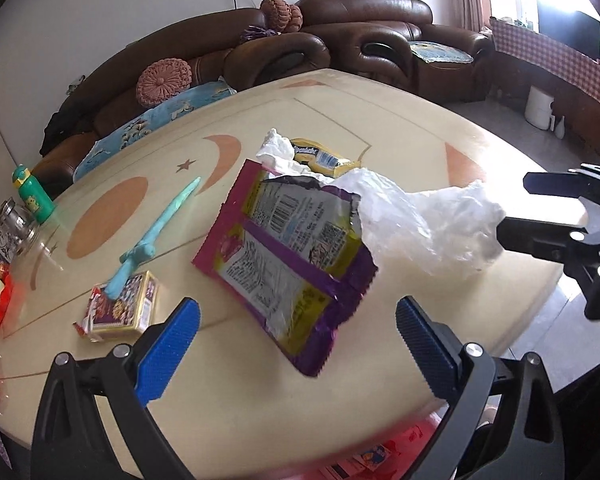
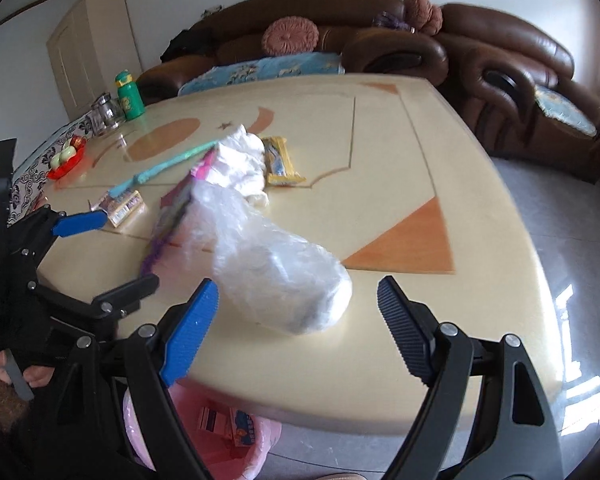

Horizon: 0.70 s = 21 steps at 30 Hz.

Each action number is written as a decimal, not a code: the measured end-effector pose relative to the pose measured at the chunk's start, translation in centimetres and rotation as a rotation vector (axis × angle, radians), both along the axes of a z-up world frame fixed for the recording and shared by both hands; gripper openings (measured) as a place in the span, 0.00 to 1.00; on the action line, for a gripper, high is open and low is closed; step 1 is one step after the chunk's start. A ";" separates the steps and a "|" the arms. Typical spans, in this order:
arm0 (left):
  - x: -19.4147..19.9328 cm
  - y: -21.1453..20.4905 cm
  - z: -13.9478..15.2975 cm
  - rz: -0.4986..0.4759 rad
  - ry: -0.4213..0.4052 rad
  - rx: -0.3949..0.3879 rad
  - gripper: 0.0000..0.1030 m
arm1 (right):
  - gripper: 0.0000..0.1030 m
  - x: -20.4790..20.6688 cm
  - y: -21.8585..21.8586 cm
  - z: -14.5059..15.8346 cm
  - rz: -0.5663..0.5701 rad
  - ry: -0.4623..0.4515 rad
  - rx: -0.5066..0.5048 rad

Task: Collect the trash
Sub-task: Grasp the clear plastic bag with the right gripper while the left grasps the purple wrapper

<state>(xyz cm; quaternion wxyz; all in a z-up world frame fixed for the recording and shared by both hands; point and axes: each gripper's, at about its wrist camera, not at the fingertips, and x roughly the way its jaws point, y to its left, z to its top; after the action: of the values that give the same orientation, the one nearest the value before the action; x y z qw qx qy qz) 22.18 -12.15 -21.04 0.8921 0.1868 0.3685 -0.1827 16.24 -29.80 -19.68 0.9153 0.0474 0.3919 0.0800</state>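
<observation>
Two handheld grippers hang over the near edge of a cream surface (image 1: 400, 128) decorated with orange circle, moon, star and triangle shapes. The left gripper (image 1: 298, 340) has its blue fingers (image 1: 168, 344) spread wide apart with nothing between them. The right gripper (image 2: 296, 328) likewise has its fingers, one blue and one black, standing wide apart and empty.

Just below the surface edge sits a pink bin (image 2: 228, 440) lined with pink plastic, with printed packaging inside.

The trash lies in a loose cluster on the surface, just ahead of both grippers. Nearest the right gripper is a crumpled clear plastic bag (image 2: 276, 276). Beside it, in front of the left gripper, lies a torn-open purple, yellow and pink snack wrapper (image 1: 292, 256), printed side up with a barcode and small text too fine to read. Behind these sit a wad of white tissue (image 2: 244, 164) and a yellow snack bar wrapper (image 2: 280, 160); its label possibly begins "Moon", though the lettering is unclear.

To the left, a small printed card box (image 1: 124, 312) carries one end of a long turquoise toy sword (image 1: 156, 228). Farther left are a red dish of fruit-like items (image 2: 66, 156), a glass jar (image 2: 106, 114) and a green bottle (image 2: 129, 96).

Beyond the surface stands a brown leather sofa (image 2: 400, 52) with pink round cushions and a blue blanket, a cream cabinet and grey floor tiles.
</observation>
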 end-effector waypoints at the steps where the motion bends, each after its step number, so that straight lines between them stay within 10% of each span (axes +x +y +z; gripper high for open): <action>1: 0.3 -0.1 -0.2 0.003 -0.001 0.000 0.93 | 0.78 0.4 -0.3 -0.3 0.006 0.010 0.009; 15: 2.3 0.4 -1.4 -0.019 -0.016 -0.028 0.93 | 0.77 3.7 -0.3 -3.1 0.105 0.089 0.054; 21: 3.0 1.3 -1.8 -0.024 -0.003 -0.062 0.88 | 0.57 4.4 -0.4 -3.4 0.134 0.100 0.075</action>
<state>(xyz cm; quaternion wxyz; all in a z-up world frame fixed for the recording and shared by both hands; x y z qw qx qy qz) 25.18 -10.83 -22.80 0.8958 0.1638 0.3590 -0.2044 20.67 -30.16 -23.09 0.8847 0.0593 0.4363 0.1533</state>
